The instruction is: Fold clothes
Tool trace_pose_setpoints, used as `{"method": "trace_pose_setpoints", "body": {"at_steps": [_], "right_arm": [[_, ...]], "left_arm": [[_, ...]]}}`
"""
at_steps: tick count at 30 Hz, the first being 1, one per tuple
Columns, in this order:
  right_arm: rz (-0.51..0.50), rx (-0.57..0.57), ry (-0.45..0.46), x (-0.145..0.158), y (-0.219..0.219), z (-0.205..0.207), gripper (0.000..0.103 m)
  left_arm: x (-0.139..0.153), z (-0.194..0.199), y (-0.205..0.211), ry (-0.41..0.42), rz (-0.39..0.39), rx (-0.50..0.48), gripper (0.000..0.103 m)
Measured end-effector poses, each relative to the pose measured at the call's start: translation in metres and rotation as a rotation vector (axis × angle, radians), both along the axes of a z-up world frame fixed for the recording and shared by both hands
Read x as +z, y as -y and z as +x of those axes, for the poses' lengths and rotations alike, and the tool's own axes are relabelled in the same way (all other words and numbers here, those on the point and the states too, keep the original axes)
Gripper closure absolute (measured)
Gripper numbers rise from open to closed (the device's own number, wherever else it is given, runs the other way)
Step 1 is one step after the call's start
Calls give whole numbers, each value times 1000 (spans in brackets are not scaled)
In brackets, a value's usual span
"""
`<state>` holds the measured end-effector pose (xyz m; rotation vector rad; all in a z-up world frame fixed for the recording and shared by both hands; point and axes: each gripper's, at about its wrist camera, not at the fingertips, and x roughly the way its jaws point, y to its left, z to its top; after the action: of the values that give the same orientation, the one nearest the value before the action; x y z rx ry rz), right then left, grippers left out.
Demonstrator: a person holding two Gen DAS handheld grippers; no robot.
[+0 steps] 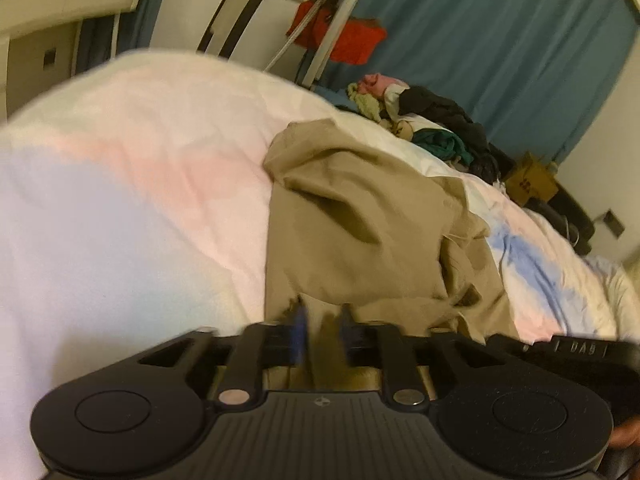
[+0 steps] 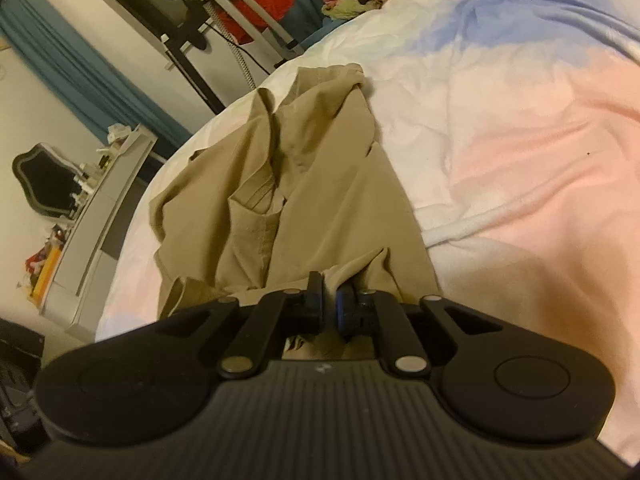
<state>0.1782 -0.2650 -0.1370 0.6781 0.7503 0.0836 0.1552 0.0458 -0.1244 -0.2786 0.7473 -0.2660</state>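
Observation:
A crumpled tan garment lies on the pastel pink, blue and white bed cover. In the left wrist view my left gripper sits at the garment's near edge. Its blurred fingers stand apart with a strip of tan cloth in the gap between them. In the right wrist view the same tan garment stretches away from my right gripper. That gripper's fingers are close together, pinching a fold of the cloth at its near edge. Both grippers hang low over the bed cover.
A pile of mixed clothes lies at the far side of the bed, by a teal curtain. Red cloth hangs on a rack behind it. A cardboard box stands beyond the bed. A white dresser flanks the bed.

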Motion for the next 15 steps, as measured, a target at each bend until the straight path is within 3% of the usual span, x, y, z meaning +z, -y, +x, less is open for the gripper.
{"method": "trace_pose_setpoints", "body": {"at_steps": [2,3,4,5,7,11,15], "right_arm": [[-25,9,23,10,-4,-11,63],[-47,20,43,16,-8,-17,38],[-75,30,66,22,-12,-25,22],[-108,36,91,29,-17,-33,18],[-174,48,130,44,-25,-50,20],[-239,55,212,71,-32,-83,20],[-282,47,274,92,-36,-112,20]], "left_arm": [[13,-20,9,43,60,4,47],[19,-30,13,63,82,-2,44],[24,-40,16,79,92,-4,38],[29,-50,17,92,97,-4,35],[39,-71,19,120,100,-2,25],[57,-108,22,174,117,0,21],[72,-138,24,222,132,2,11]]}}
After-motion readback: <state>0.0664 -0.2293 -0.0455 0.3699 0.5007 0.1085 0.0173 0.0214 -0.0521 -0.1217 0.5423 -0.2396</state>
